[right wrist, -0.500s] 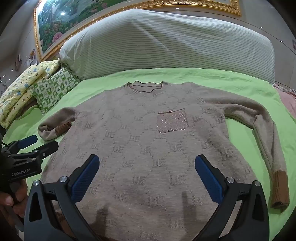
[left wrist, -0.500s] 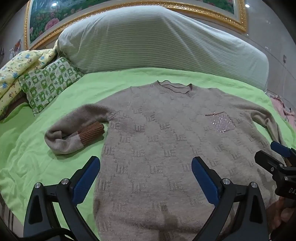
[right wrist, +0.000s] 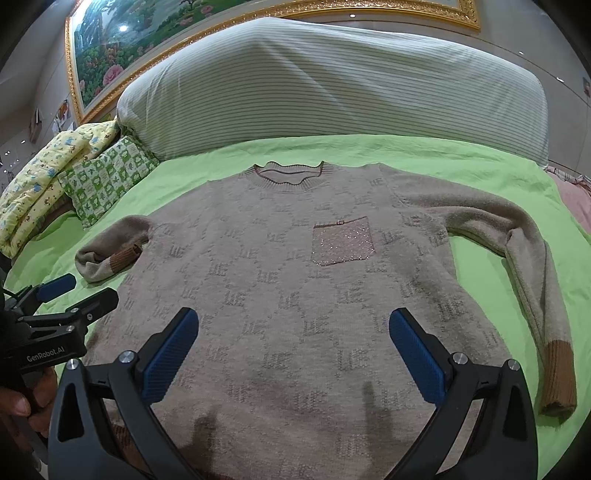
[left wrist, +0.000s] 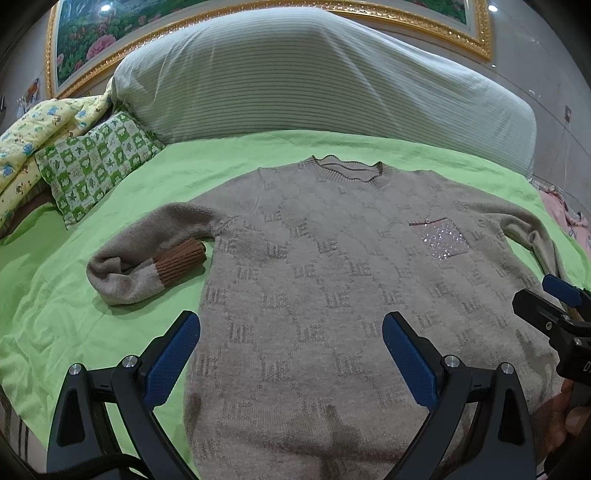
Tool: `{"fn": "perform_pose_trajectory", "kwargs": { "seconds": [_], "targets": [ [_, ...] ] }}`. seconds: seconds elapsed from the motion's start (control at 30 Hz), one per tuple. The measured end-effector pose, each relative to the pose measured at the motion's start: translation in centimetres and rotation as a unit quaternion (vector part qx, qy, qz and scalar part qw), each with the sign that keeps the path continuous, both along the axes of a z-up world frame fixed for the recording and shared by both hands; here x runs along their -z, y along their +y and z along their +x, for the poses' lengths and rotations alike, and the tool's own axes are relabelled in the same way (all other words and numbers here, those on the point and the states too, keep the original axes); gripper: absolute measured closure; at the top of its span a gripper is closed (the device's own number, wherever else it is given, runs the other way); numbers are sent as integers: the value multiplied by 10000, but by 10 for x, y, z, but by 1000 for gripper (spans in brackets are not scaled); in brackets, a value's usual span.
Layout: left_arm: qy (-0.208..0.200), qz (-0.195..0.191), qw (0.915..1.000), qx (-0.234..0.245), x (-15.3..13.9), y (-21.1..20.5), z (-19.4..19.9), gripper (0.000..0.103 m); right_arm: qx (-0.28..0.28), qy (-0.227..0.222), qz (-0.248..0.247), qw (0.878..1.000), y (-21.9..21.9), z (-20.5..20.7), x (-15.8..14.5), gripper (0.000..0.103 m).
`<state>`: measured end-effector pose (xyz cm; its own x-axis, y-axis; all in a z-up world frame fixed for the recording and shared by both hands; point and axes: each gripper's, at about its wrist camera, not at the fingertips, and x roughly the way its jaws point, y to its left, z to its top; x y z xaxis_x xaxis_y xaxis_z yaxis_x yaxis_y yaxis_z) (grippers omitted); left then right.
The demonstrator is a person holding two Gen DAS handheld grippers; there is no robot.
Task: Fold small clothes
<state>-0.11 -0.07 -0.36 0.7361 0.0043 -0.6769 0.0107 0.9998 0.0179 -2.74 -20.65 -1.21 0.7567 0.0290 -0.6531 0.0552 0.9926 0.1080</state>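
A beige knit sweater point(left wrist: 332, 280) lies flat, front up, on the green bedsheet point(left wrist: 74, 302); it also shows in the right wrist view point(right wrist: 295, 288). It has a sparkly chest pocket point(right wrist: 341, 245). Its left sleeve point(left wrist: 147, 266) is folded back on itself, brown cuff point(left wrist: 181, 260) pointing at the body. Its right sleeve point(right wrist: 532, 280) bends down along the side, brown cuff point(right wrist: 559, 376) near the front. My left gripper point(left wrist: 291, 356) is open and empty above the lower left hem. My right gripper point(right wrist: 293, 354) is open and empty above the lower middle.
A large striped pillow point(left wrist: 314, 85) lies across the head of the bed. A green patterned cushion point(left wrist: 96, 166) and a yellow printed quilt point(left wrist: 29, 147) sit at the far left. Pink fabric point(left wrist: 565, 218) lies at the right edge. A gold picture frame point(right wrist: 258, 18) hangs behind.
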Motion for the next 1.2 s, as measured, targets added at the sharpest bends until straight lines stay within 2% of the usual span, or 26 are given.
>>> {"fn": "perform_pose_trajectory", "kwargs": {
  "seconds": [0.67,0.97,1.1,1.2],
  "targets": [
    [9,5,10000,11,2,2,4,4,16,46,6,10000,-4,1,0,0],
    [224,-78,9997,7,5,1,7,4,17,52,1,10000,-3,2,0,0],
    [280,-88,9996,15,6,2,8,4,29,60,40,10000,-4,2,2,0],
    [233,-49,9997,0,7,5,11,4,97,65,249,9996,-11,0,4,0]
  ]
}}
